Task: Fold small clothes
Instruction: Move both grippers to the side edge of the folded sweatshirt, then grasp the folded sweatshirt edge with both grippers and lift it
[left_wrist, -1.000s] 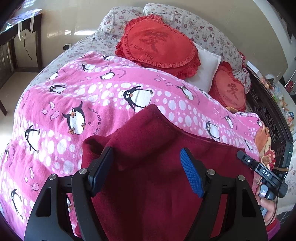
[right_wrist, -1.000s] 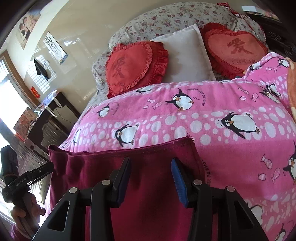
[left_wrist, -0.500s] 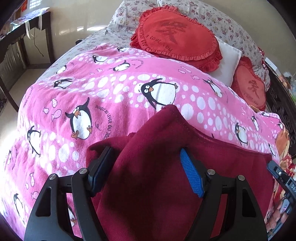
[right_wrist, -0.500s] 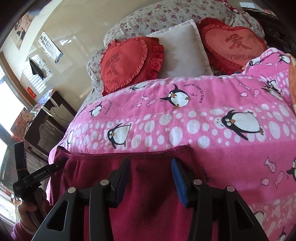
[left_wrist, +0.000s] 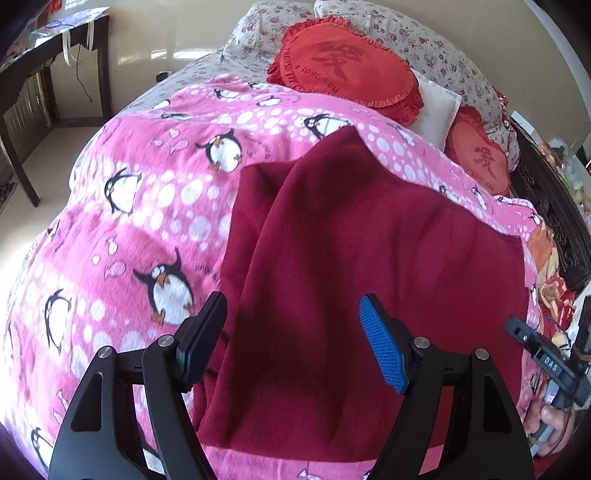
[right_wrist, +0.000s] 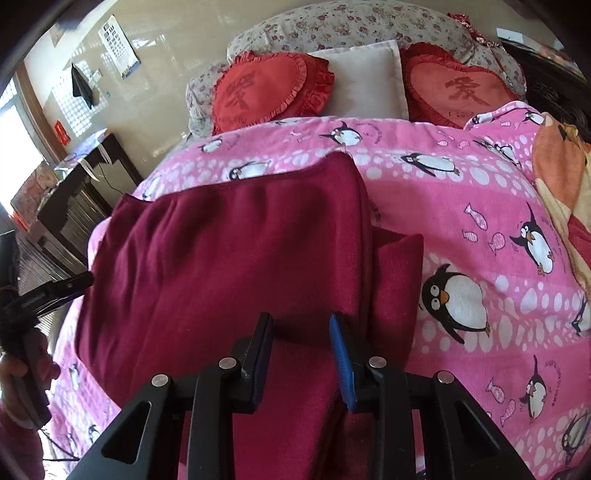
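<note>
Your left gripper (left_wrist: 291, 343) hangs over the dark red garment (left_wrist: 369, 251) with its jaws spread wide and nothing between them; the black pad sits over the garment's left edge, the blue pad over its middle. Your right gripper (right_wrist: 301, 354) has its jaws drawn closer together, with a fold of the same dark red garment (right_wrist: 221, 251) bunched up between the pads. Whether they actually pinch the cloth or merely flank it cannot be told from this angle.

The garment lies spread on the pink penguin blanket (left_wrist: 147, 206) that covers the bed. In the left wrist view one layer is doubled over another, with a second edge peeking out on the left side. In the right wrist view a smaller flap (right_wrist: 397, 288) shows just beside the main fold, on its right, lying on the pink penguin blanket (right_wrist: 461, 206).

At the head of the bed, two red heart-shaped cushions (right_wrist: 266, 92) flank a white pillow (right_wrist: 365, 81), with floral pillows (right_wrist: 351, 26) behind them. A dark wooden desk (left_wrist: 40, 74) stands against the wall beyond the bed's left side. An orange patterned cloth (right_wrist: 557, 173) lies at the blanket's right edge.
</note>
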